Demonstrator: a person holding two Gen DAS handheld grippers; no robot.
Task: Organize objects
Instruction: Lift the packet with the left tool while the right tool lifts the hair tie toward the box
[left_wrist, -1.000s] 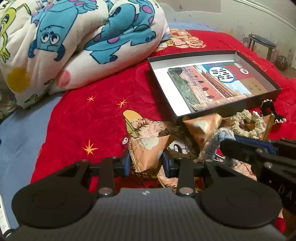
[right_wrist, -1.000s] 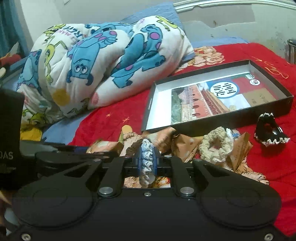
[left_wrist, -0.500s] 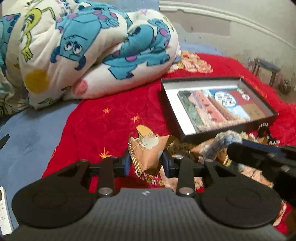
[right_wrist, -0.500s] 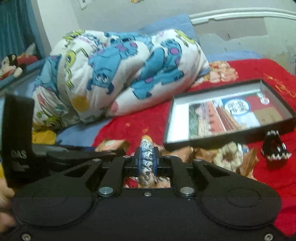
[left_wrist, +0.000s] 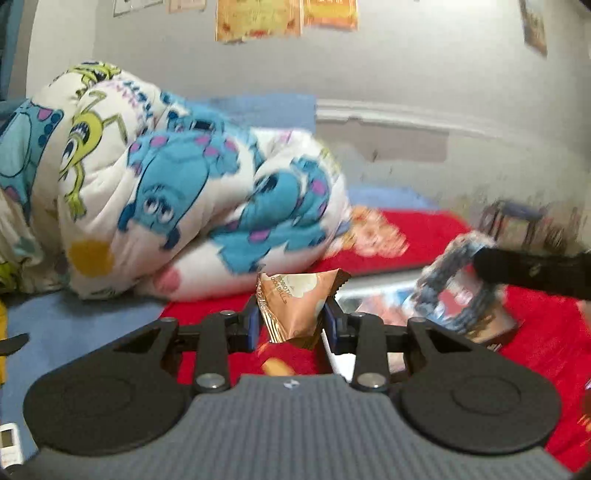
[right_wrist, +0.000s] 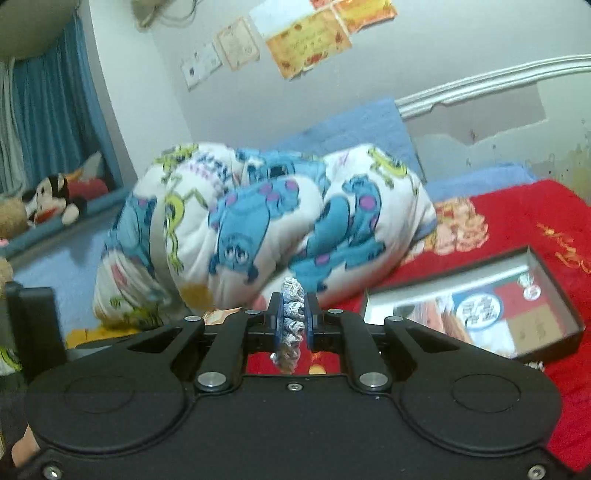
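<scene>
Both tongs ride level above the red bed: left tongs (left_wrist: 291, 321) clamp a brown snack packet (left_wrist: 297, 306), right tongs (right_wrist: 294, 321) pinch a blue-grey scrunchie (right_wrist: 291, 321) beside the open box (right_wrist: 476, 314)

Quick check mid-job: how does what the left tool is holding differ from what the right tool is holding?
The left tool grips a snack packet: a tan, printed, puffy wrapper with crimped edges. The right tool grips a scrunchie: a blue-grey ruffled fabric loop. The packet keeps its pillow shape between widely spaced fingers; the scrunchie is squeezed thin between nearly closed ones, and the rest of its loop hangs free. Both are held up above the red blanket.
</scene>
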